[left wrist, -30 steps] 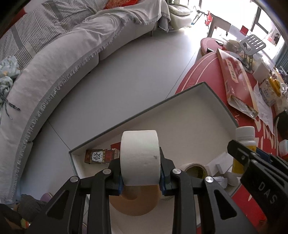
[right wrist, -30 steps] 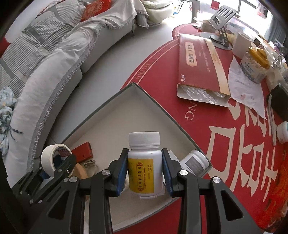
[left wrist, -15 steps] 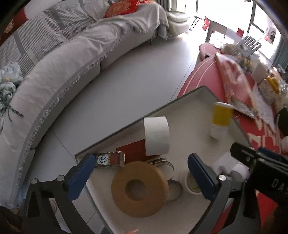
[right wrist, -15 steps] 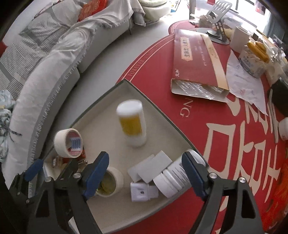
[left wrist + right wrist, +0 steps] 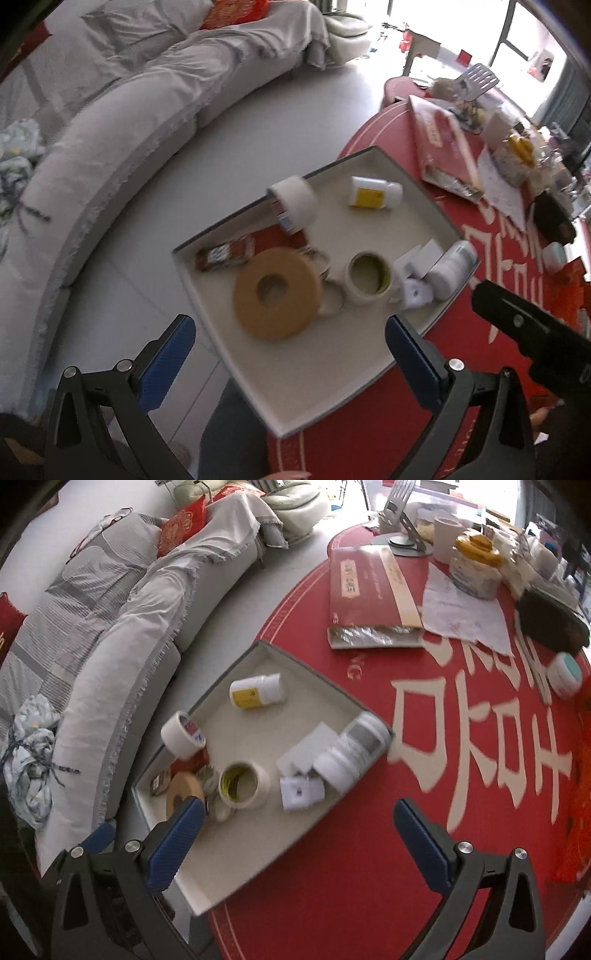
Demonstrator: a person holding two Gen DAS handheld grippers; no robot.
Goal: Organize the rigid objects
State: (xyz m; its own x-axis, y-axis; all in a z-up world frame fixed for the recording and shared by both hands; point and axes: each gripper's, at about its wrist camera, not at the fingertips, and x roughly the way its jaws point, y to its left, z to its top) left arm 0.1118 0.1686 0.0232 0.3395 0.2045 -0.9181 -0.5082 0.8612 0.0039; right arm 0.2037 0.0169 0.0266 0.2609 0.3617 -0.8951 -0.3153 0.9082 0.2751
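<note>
Now both my jaws are wide apart and hold nothing. My left gripper (image 5: 288, 343) hangs above the near corner of the shallow white tray (image 5: 332, 387), and my right gripper (image 5: 299, 834) hangs above the tray's near edge, where it meets the red tabletop (image 5: 480, 775).

Inside the tray, the yellow-label pill bottle (image 5: 257, 693) lies on its side near the far corner. The white tape roll (image 5: 181, 734) stands on its edge against the left wall, on top of a red card (image 5: 280, 236). Beside it lies the big brown tape roll (image 5: 276, 293), flat, and next to that the smaller masking tape roll (image 5: 369, 274). Two white jars (image 5: 351, 755) lean on the right wall, touching some white cards (image 5: 310, 747).

Beyond the tray, a long red box (image 5: 369, 598) lies on the tabletop, well apart from it.
</note>
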